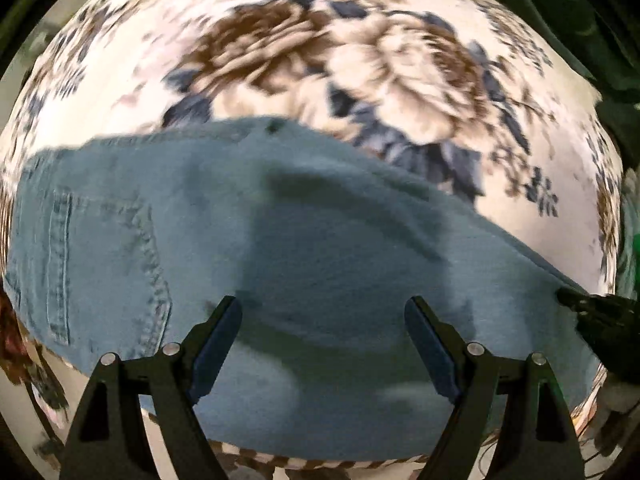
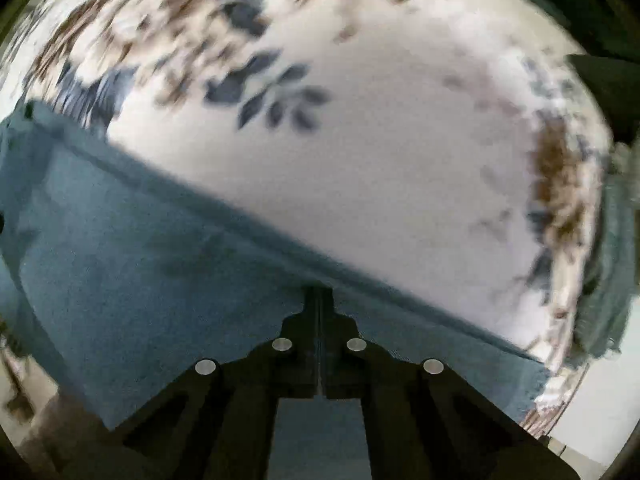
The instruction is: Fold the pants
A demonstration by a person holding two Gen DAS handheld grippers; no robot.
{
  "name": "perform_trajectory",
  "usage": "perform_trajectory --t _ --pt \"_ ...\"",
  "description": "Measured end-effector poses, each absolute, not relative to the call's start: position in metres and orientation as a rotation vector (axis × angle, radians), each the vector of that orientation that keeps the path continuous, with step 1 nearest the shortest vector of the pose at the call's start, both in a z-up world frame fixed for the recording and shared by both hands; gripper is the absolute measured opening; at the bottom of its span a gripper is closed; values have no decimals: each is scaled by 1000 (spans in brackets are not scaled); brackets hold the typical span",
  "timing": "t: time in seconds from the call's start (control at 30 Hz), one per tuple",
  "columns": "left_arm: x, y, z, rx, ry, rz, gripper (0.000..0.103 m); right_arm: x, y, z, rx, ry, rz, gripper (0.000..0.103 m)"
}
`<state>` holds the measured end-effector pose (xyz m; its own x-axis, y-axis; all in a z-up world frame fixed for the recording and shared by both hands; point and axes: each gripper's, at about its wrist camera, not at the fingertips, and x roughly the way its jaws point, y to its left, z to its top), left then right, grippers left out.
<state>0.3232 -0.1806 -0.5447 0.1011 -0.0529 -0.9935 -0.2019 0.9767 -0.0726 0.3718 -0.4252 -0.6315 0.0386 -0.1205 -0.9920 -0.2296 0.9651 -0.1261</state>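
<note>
Blue denim pants [image 1: 312,240] lie on a floral cloth [image 1: 360,64], with a back pocket [image 1: 100,264] at the left. My left gripper [image 1: 324,312] is open and empty, its fingers spread just above the denim. My right gripper shows at the right edge of the left wrist view [image 1: 580,304], at the pants' far edge. In the right wrist view my right gripper [image 2: 319,296] is shut, with the pants' edge [image 2: 180,264] pinched between its fingertips. The pants run from lower right to upper left.
The white cloth with brown and blue flowers [image 2: 380,160] covers the surface around the pants. Dark green material [image 1: 580,20] lies beyond the cloth's upper right edge. A grey-green bundle [image 2: 608,280] sits at the right border.
</note>
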Motion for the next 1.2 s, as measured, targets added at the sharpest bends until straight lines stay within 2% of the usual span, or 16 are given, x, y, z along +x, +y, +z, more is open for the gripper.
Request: perform_trajectory --t 0.17,0.2,0.23,0.3,0.37,0.4,0.43,0.47,0.77,0.93,1.0,1.03,1.07,1.1,1.13,1.2 --pt "313 -164 -549 -246 1486 137 83 389 -461 -609 13 1531 170 4" --pt "312 -162 -550 -245 1489 137 83 395 -465 -613 31 1577 199 21" --pt "311 -162 -550 -244 1491 137 83 399 -467 -615 16 1592 207 46" --pt "311 -163 -553 -234 1490 134 83 409 -468 -620 -118 1605 219 55" --pt "312 -165 -555 -226 1489 128 83 407 -465 -629 -228 1632 219 55" --pt "313 -167 -557 -227 1490 126 83 408 -464 -633 -260 1645 229 43" --pt "313 -169 -557 -233 1490 122 83 407 -464 -636 -311 1639 237 15" --pt "311 -168 -558 -235 1490 120 83 406 -465 -637 -374 1618 230 4" --pt "306 -175 -555 -221 1492 107 83 424 -524 -602 -320 1451 51 0" --pt "296 -164 -558 -226 1508 115 83 443 -568 -623 -106 1555 -77 0" --pt "293 -160 -558 -237 1513 114 83 442 -609 -606 29 1540 -126 7" --pt "291 -158 -557 -248 1518 111 83 438 -629 -599 125 1536 -138 18" --pt "290 -155 -555 -259 1517 104 83 431 -651 -589 241 1523 -159 31" --pt "288 -157 -552 -266 1511 89 83 417 -685 -577 374 1493 -205 58" --pt "287 -158 -551 -263 1509 75 83 405 -707 -569 436 1466 -242 67" --pt "286 -171 -547 -253 1504 35 83 373 -762 -555 526 1416 -382 67"
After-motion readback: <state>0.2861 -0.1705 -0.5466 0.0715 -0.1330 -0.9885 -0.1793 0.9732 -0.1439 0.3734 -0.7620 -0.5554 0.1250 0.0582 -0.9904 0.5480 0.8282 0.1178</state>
